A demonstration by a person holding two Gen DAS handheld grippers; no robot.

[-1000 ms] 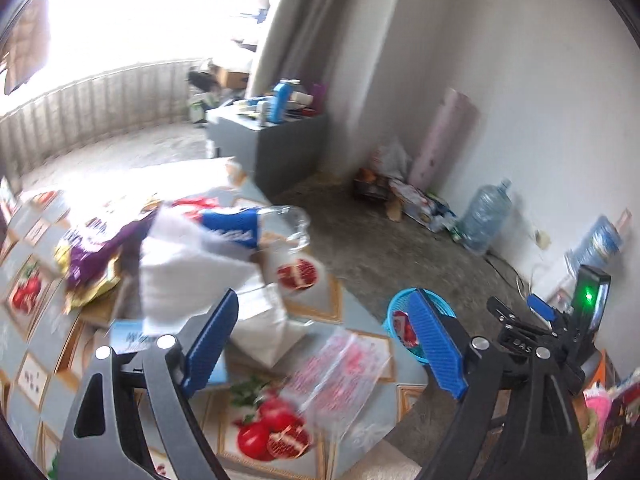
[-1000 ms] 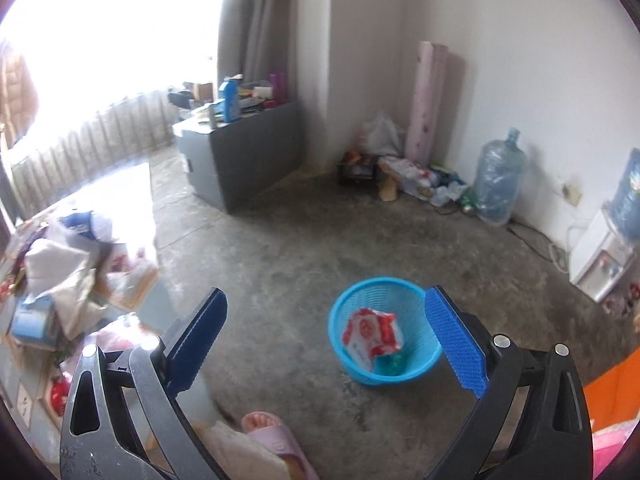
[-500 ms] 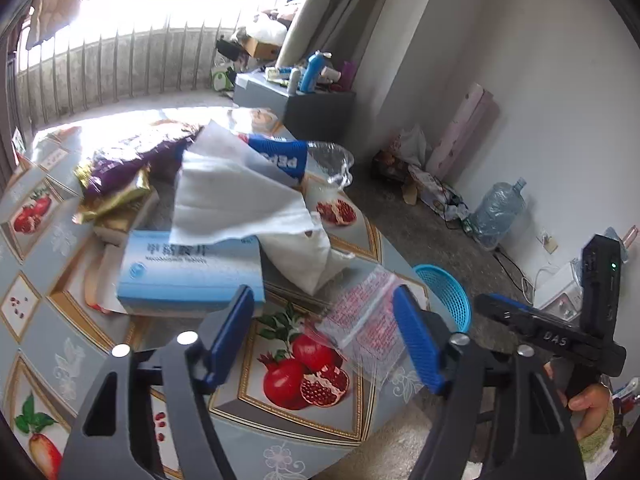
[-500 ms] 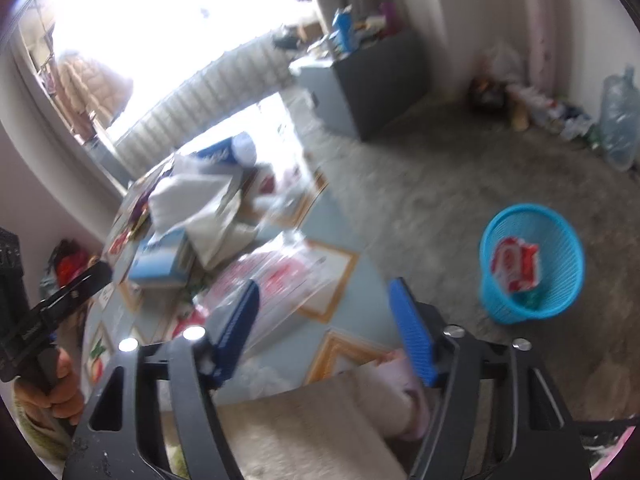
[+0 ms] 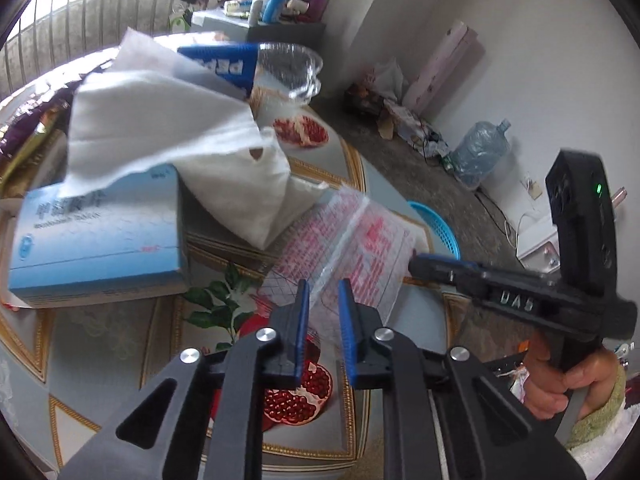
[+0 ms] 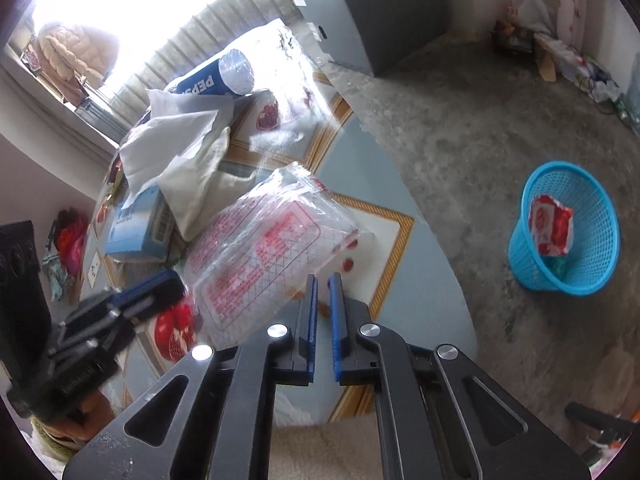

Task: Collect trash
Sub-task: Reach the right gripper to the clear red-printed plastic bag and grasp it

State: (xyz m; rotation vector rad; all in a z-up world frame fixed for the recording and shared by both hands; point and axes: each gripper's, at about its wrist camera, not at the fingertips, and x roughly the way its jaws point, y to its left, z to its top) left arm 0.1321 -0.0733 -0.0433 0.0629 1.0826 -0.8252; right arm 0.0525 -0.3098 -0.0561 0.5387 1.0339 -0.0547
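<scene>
- You're working in a room with plain white walls (image 5: 420, 12) and a rough grey concrete floor (image 6: 460, 128).
- Bright daylight floods in from the window (image 6: 120, 4), washing out that side of your view.
- A grey cabinet (image 6: 372, 28) stands by the wall, bottles crowded on its top.
- A pink roll (image 5: 444, 68) leans upright against the wall, with clutter heaped at its foot.
- 1 large water jug (image 5: 480, 152) sits on the floor near the wall.
- A cable trails across the floor beside it.
</scene>
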